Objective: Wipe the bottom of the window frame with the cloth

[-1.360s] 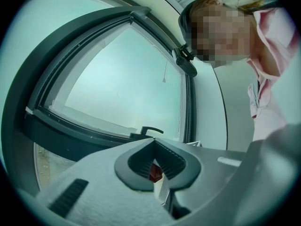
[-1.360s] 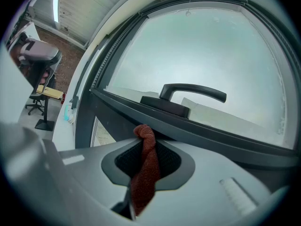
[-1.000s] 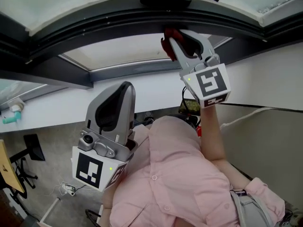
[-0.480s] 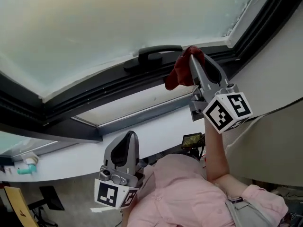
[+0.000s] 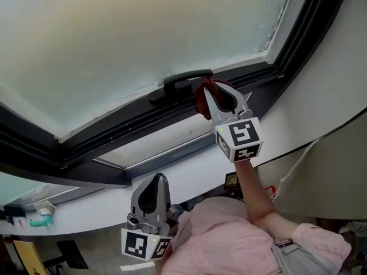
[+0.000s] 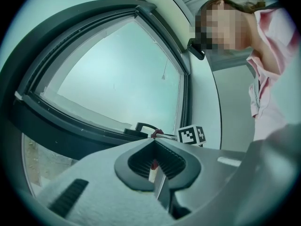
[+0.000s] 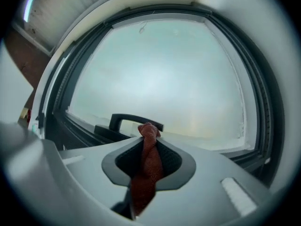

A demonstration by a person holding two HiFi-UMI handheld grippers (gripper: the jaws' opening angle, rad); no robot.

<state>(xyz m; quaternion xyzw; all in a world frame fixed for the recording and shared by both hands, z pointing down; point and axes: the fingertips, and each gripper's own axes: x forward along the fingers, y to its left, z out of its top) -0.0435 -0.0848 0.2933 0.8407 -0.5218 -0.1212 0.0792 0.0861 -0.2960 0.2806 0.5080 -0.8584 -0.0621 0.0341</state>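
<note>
My right hand-held gripper [image 5: 217, 96] is clenched on the red cloth [image 7: 146, 166], just beside the window handle [image 5: 182, 80]. I judge the wiping is only starting. Next, I should press the cloth onto the bottom window frame [image 5: 106, 137] and slide along. My left hand-held gripper [image 5: 153, 189] hangs low, closed, empty.

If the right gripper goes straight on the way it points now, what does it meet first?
Most likely the black window handle, which lies just beyond the red cloth pinched in the right gripper; the exact depth is unclear.
</note>
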